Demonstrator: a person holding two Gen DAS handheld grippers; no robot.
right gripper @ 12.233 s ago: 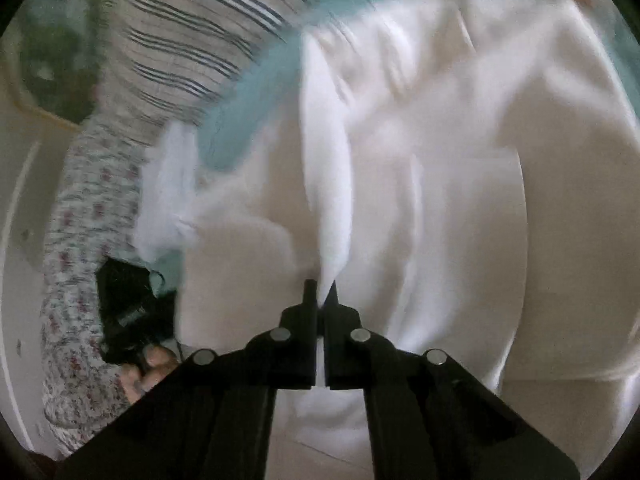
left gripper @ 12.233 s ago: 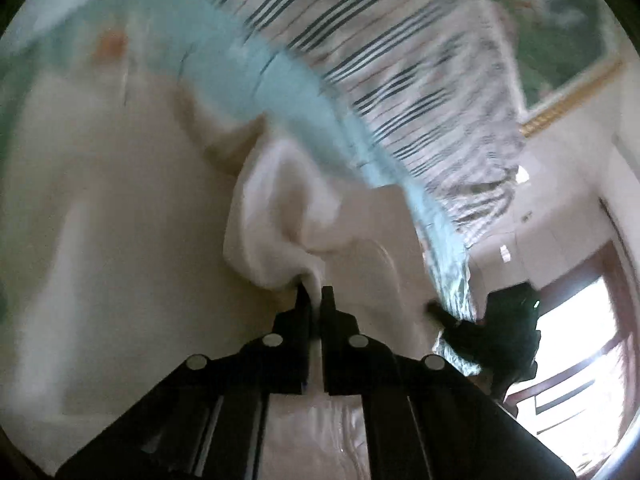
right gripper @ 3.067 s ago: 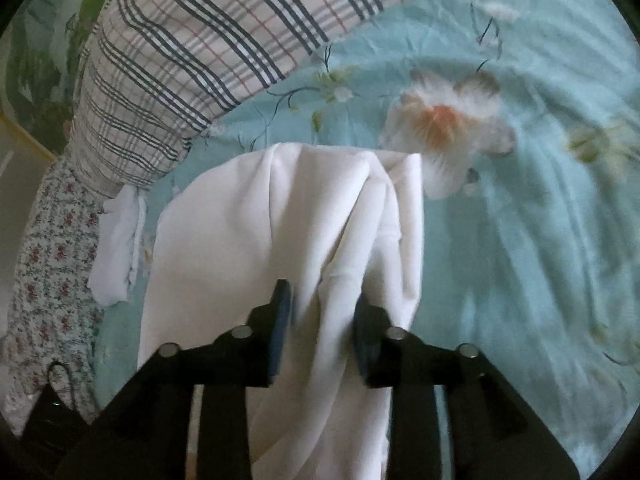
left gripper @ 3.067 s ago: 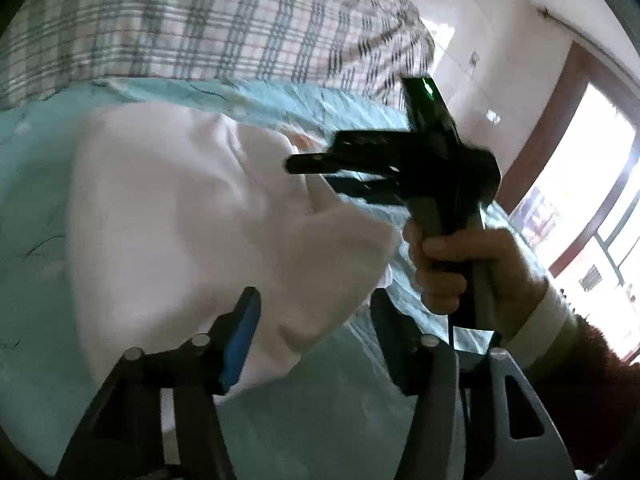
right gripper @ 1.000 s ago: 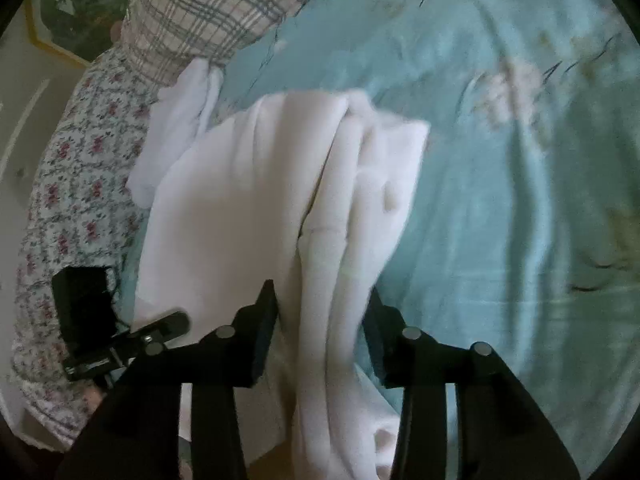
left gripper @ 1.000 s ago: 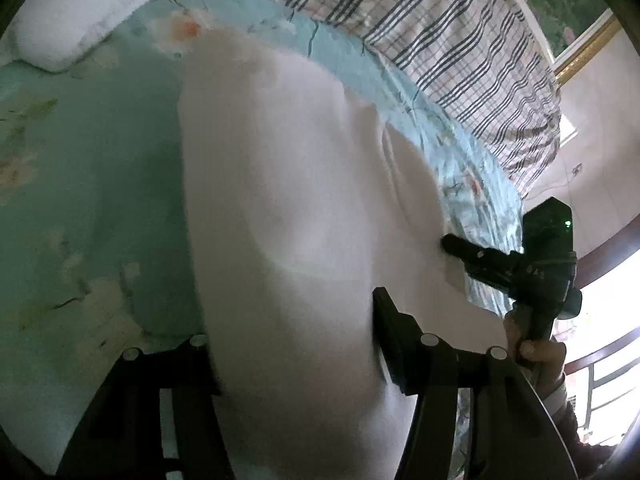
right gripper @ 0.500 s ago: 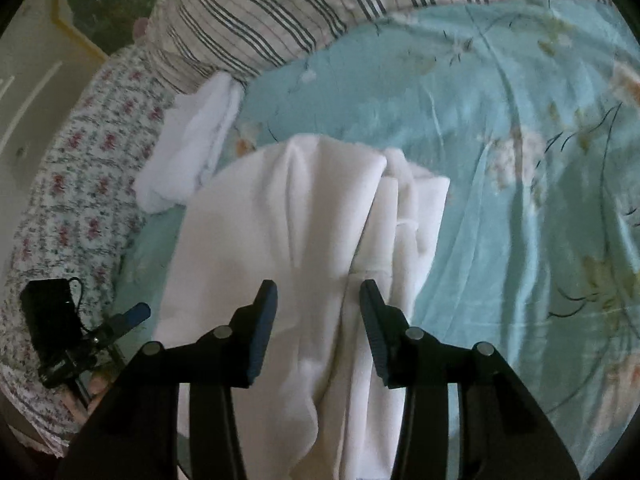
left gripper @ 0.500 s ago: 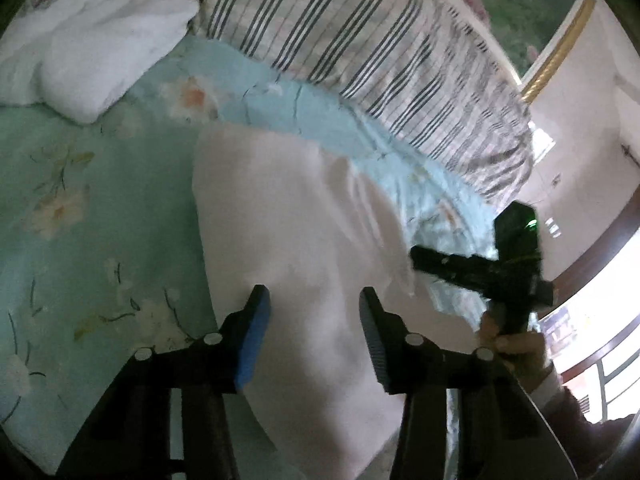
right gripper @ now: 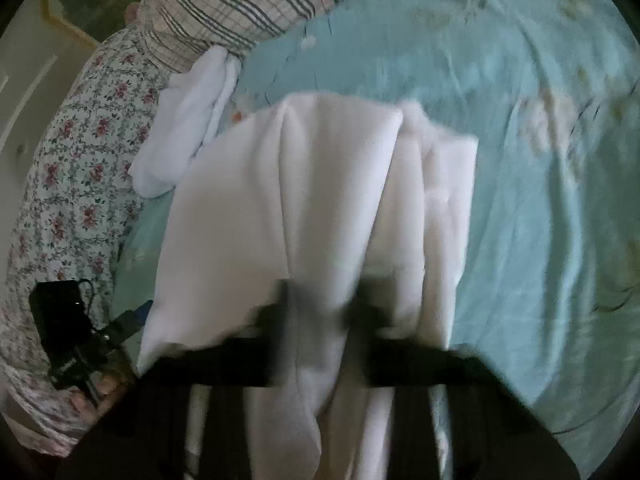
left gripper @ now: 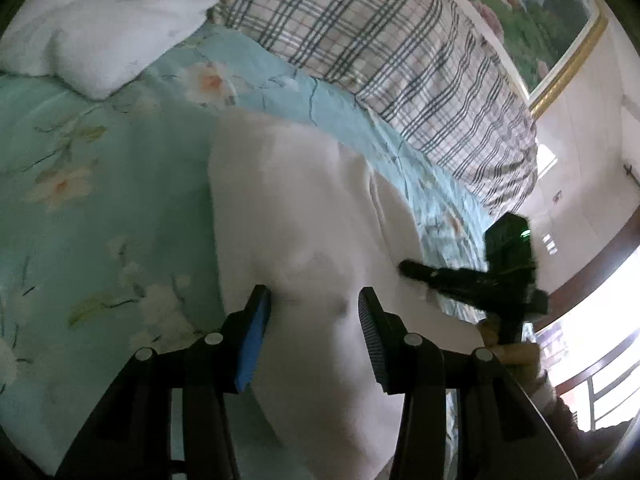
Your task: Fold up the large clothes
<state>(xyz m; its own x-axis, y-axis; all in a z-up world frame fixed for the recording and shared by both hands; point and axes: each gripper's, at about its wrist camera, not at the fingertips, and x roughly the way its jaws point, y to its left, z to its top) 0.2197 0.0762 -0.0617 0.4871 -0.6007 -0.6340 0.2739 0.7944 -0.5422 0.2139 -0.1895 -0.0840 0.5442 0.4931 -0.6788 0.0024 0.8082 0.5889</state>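
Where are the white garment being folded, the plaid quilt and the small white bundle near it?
white garment point(left gripper: 304, 216), left wrist view, its flat middle.
plaid quilt point(left gripper: 380, 40), left wrist view, its checked top.
small white bundle point(right gripper: 184, 120), right wrist view, its middle.

In the right wrist view the right gripper point(right gripper: 322, 300) is smeared by motion blur, so its finger edges and any contact with the white garment point(right gripper: 320, 184) cannot be read. The garment's near end runs behind the gripper body and out of the bottom edge. In the left wrist view the garment's surface is soft and featureless, its lower part hidden behind the left gripper point(left gripper: 312, 312). The wall painting point(left gripper: 532, 4) is cut off by the fisheye rim.
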